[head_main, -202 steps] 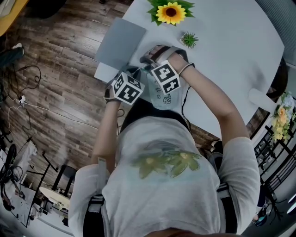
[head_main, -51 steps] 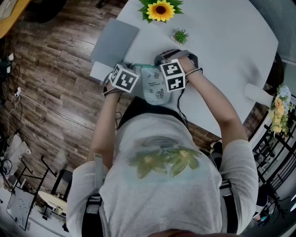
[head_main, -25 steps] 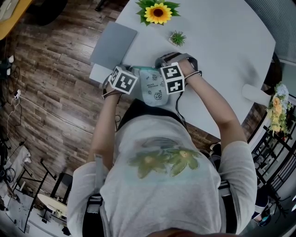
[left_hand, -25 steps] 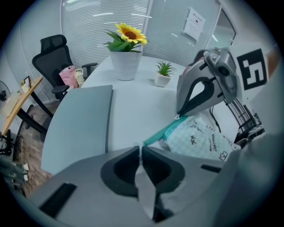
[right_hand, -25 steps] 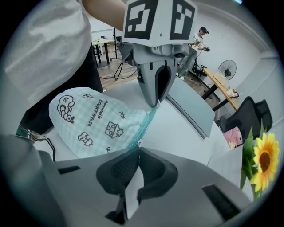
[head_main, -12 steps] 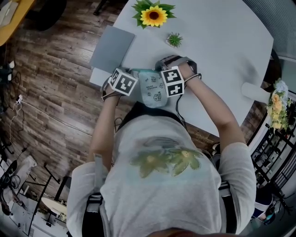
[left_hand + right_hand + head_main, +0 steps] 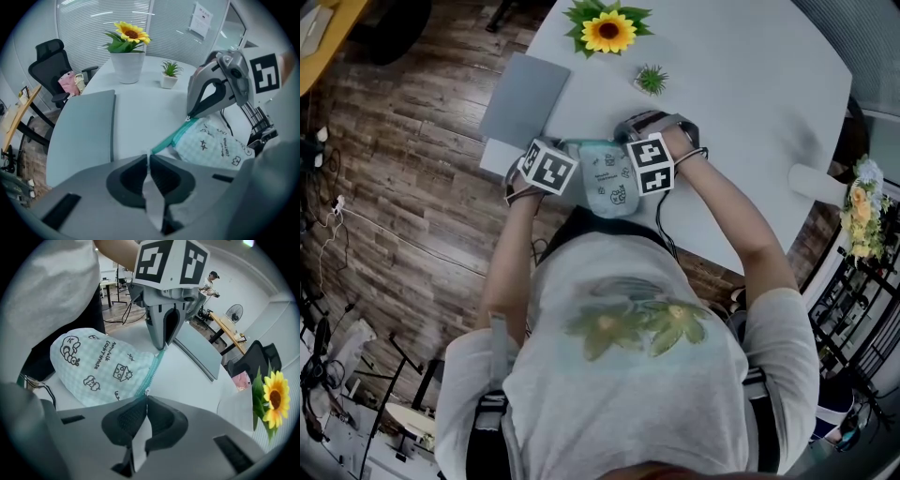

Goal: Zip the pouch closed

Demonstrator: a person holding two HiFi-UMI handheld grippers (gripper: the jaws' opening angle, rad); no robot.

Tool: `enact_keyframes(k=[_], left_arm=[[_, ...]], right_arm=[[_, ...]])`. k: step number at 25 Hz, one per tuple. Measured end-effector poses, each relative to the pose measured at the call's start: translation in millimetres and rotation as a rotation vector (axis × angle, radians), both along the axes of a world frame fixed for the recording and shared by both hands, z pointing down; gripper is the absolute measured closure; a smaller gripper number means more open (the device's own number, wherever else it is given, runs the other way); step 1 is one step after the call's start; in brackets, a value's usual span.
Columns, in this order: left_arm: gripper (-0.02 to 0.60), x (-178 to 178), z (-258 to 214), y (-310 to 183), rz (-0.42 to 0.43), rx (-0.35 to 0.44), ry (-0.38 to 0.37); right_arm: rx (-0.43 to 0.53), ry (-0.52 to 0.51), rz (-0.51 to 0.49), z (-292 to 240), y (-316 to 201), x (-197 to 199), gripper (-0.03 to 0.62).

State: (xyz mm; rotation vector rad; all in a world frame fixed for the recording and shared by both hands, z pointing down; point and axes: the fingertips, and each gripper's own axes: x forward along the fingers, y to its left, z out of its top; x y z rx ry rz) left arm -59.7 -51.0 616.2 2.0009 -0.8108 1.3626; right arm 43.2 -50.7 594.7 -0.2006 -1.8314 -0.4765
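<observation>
Drawn apart since earlier, the left tool [image 7: 149, 161] pinches one end of the pouch [image 7: 96, 364], the right tool [image 7: 146, 401] its zip pull [image 7: 146, 391], mid-frame; the zip [image 7: 153, 366] looks closed, only release left.

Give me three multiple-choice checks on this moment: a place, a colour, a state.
1. Where is the pouch?
A) between the left tool and right tool
B) beside the sunflower
C) on the grey laptop
2. What colour is the zipper?
A) red
B) teal
C) black
3. How are the left tool's jaws?
A) wide open
B) around the small plant
C) shut on the pouch's end
Answers: 1 A, each tool grips one end; 2 B, a teal strip runs between the tools; 3 C, the jaws meet on the zipper's end.
</observation>
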Motion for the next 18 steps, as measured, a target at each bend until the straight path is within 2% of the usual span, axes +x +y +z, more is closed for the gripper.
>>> enact_keyframes(k=[18], left_arm=[[0.555, 0.5, -1.0, 0.4, 0.021, -0.01, 0.011]], right_arm=[[-0.033, 0.017, 0.045, -1.1, 0.5, 7.1, 0.576]])
